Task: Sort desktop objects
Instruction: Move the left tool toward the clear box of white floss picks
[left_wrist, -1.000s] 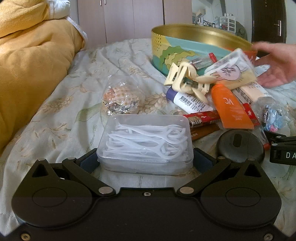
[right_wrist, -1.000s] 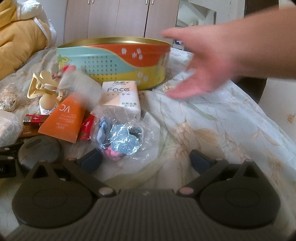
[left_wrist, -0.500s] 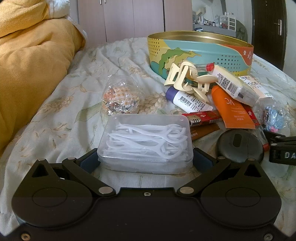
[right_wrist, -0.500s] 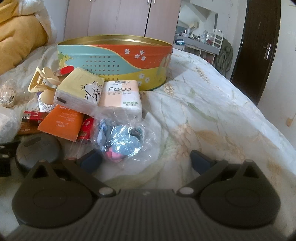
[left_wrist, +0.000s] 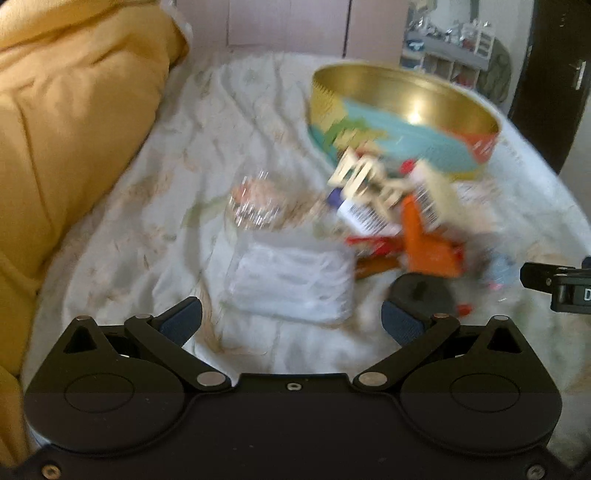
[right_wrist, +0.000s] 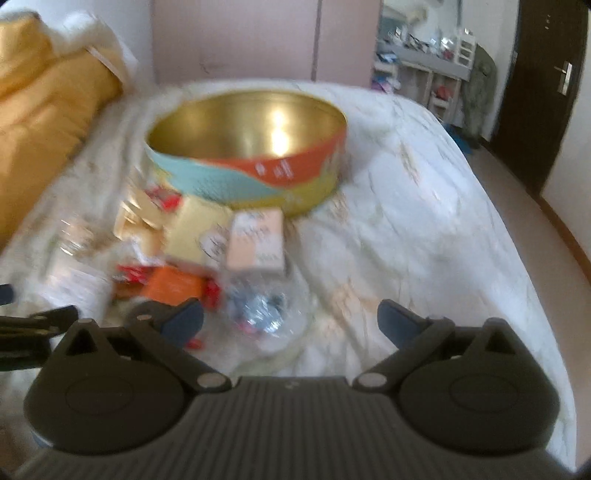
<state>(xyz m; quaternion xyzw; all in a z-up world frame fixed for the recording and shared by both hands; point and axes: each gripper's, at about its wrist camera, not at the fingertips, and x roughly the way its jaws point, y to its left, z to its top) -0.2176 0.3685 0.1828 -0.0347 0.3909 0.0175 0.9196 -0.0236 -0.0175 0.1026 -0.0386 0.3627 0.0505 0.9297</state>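
Both views are motion-blurred. A round tin (left_wrist: 402, 122) (right_wrist: 251, 147) with a gold inside stands empty on the bed. In front of it lies a pile: a cream hair claw (left_wrist: 365, 177), an orange tube (left_wrist: 428, 240), tissue packs (right_wrist: 255, 240), a bagged trinket (right_wrist: 266, 314), a black round case (left_wrist: 421, 291). A clear box of floss picks (left_wrist: 291, 284) lies just ahead of my left gripper (left_wrist: 291, 321), which is open and raised above it. My right gripper (right_wrist: 291, 321) is open over the bagged trinket, holding nothing.
A yellow quilt (left_wrist: 66, 122) is heaped along the left side of the bed. A crinkly bagged item (left_wrist: 258, 203) lies left of the pile. The bed edge and floor (right_wrist: 524, 221) fall away on the right. Wardrobe doors (right_wrist: 236, 40) stand behind.
Both grippers have risen and tilted down, so the tin's inside now shows. The floss box no longer sits between the left fingers. The hand seen a second ago has gone.
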